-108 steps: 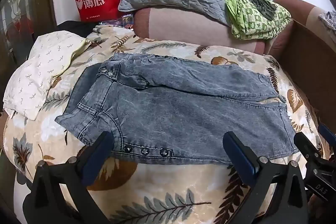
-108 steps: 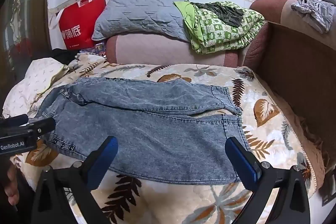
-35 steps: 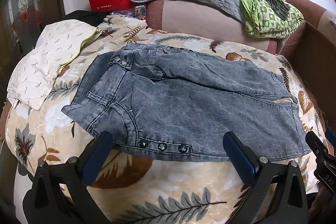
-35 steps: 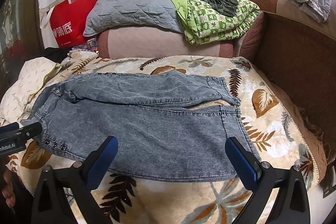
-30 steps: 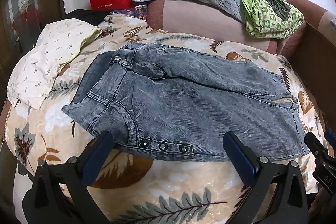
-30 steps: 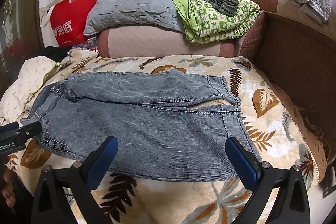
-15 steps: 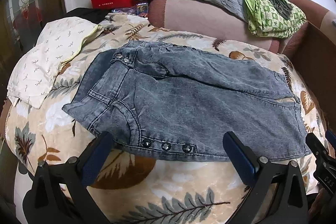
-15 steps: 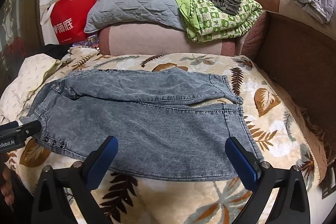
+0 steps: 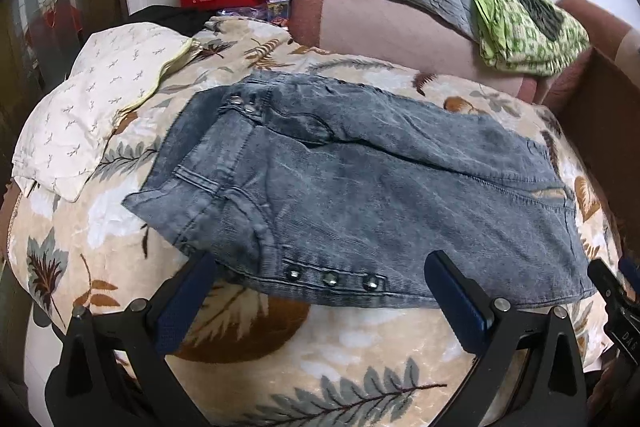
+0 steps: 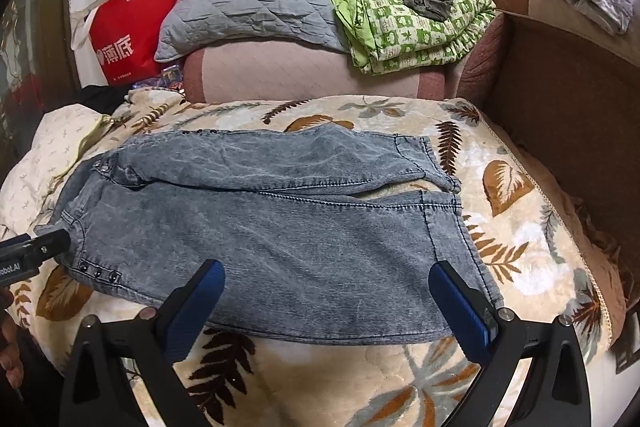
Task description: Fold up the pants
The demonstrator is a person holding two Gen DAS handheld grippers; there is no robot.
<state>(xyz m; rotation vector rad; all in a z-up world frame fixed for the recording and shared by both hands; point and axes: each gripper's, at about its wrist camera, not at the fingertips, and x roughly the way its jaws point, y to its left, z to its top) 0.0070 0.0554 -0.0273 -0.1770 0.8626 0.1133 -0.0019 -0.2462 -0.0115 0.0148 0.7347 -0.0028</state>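
Note:
Grey-blue denim pants (image 9: 360,187) lie flat on a leaf-print blanket (image 9: 320,355), waistband to the left, leg hems to the right; they also show in the right wrist view (image 10: 280,227). My left gripper (image 9: 320,291) is open and empty, its fingertips at the pants' near edge by the row of studs. My right gripper (image 10: 326,291) is open and empty, over the near edge of the front leg. The left gripper's tip (image 10: 36,247) shows at the waistband corner in the right wrist view.
A white patterned pillow (image 9: 92,111) lies left of the pants. A grey pillow (image 10: 256,7), a green checked quilt (image 10: 412,23) and a red bag (image 10: 132,31) sit along the back. A brown sofa arm (image 10: 568,115) rises on the right.
Both grippers have crept closer to the pants' near edge; the pants look larger and lie as before. Both stay open.

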